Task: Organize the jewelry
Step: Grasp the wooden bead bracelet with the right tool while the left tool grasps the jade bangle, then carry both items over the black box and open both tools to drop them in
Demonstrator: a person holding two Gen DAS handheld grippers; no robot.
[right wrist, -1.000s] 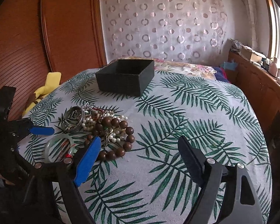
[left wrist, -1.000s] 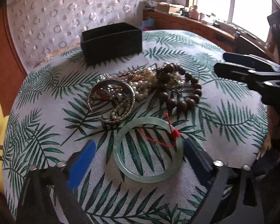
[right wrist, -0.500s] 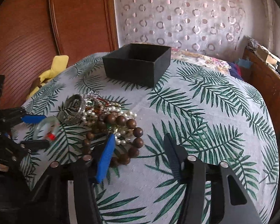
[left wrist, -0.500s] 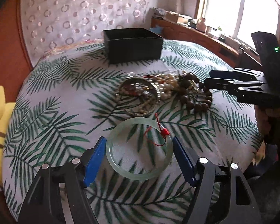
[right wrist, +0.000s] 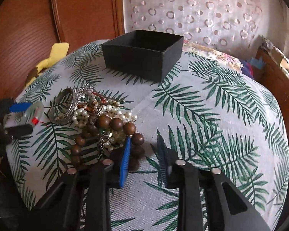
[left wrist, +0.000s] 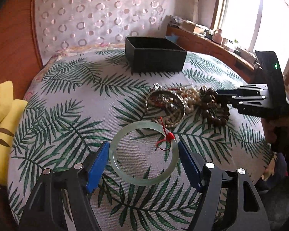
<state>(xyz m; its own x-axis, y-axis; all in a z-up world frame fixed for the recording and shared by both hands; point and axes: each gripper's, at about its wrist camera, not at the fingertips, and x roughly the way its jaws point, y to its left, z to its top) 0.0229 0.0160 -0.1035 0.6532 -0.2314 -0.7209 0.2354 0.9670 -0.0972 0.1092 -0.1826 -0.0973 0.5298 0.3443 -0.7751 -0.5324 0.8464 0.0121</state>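
A pale green jade bangle (left wrist: pixel 144 154) with a red cord lies flat between the blue pads of my left gripper (left wrist: pixel 143 156); the pads touch or nearly touch its two sides. It also shows in the right wrist view (right wrist: pixel 33 111). My right gripper (right wrist: pixel 143 150) is narrowly open at the near edge of the jewelry pile, around beads of a brown wooden bead bracelet (right wrist: pixel 106 132). The pile holds white pearls (right wrist: pixel 98 111) and a silver bangle (right wrist: pixel 65 104). An open black box (right wrist: pixel 144 53) stands behind.
The round table (left wrist: pixel 67 100) has a palm-leaf cloth. A yellow cushion (left wrist: pixel 2 119) lies off its left edge. A wooden wall panel and patterned curtain stand behind. A wooden ledge with clutter runs under the window (left wrist: pixel 202 36) at the right.
My left gripper has closed in from wide open to the bangle's sides. My right gripper has moved left and down to the bead bracelet and its jaws have narrowed.
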